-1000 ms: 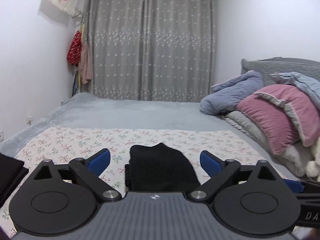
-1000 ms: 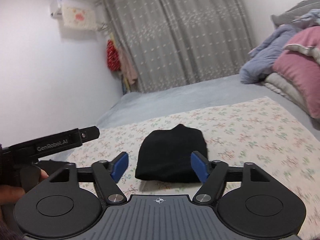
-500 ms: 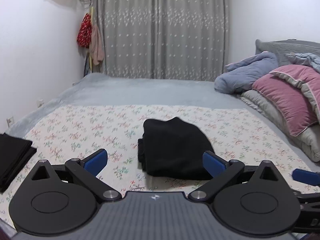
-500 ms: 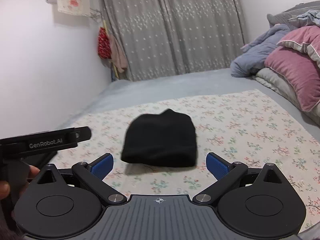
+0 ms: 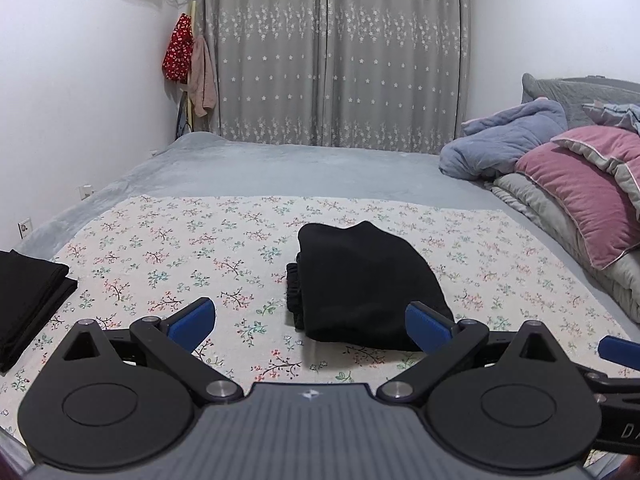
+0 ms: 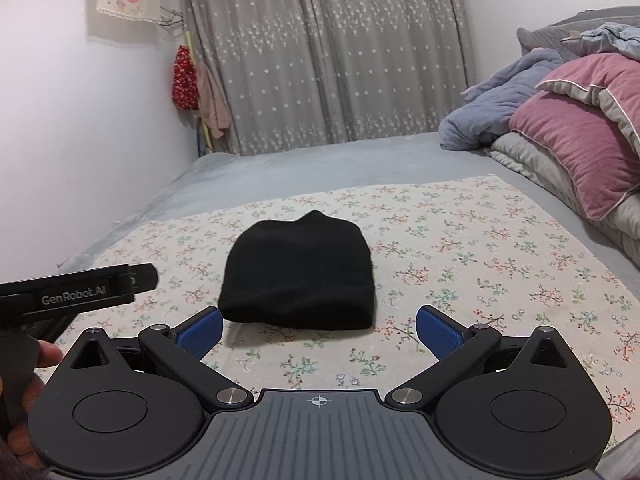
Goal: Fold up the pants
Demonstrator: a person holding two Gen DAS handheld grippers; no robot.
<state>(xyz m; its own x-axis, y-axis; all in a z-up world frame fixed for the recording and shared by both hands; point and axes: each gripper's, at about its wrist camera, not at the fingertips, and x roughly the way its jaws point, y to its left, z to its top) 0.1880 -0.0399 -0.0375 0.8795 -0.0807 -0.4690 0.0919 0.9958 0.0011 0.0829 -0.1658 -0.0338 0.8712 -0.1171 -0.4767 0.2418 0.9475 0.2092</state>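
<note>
Left wrist view shows my left gripper (image 5: 308, 318) with its blue pads (image 5: 192, 320) spread wide apart and nothing between them. Just beyond and slightly to the right lie the folded black pants (image 5: 364, 286), a compact bundle resting on the floral sheet (image 5: 160, 248); the stacked layers show along the bundle's left edge. My right pad overlaps the near right corner of the bundle in this view, but whether it touches the cloth I cannot tell. At the far left edge sits another folded black garment (image 5: 28, 296), well apart from the pants. A blue tip of my right gripper (image 5: 618, 350) pokes in at the right edge.

From the right wrist view, my right gripper (image 6: 320, 326) has just been opening, and its jaws now stand fully spread with only the sheet under the gap. The pants (image 6: 298, 274) lie directly ahead, just beyond the pads (image 6: 438, 332), near but not gripped. My left gripper (image 6: 76, 290) reaches in from the left, its black finger bearing white lettering, and part of my left hand (image 6: 44, 356) shows behind it.

Beneath the floral sheet is a grey bedspread (image 6: 288, 164). Piled at the right are a pink pillow (image 6: 580, 140) and a blue blanket (image 6: 500, 116). Grey star-patterned curtains (image 6: 328, 52) hang behind the bed, and red and pink cloths (image 6: 186, 78) hang in the corner by the white wall.
</note>
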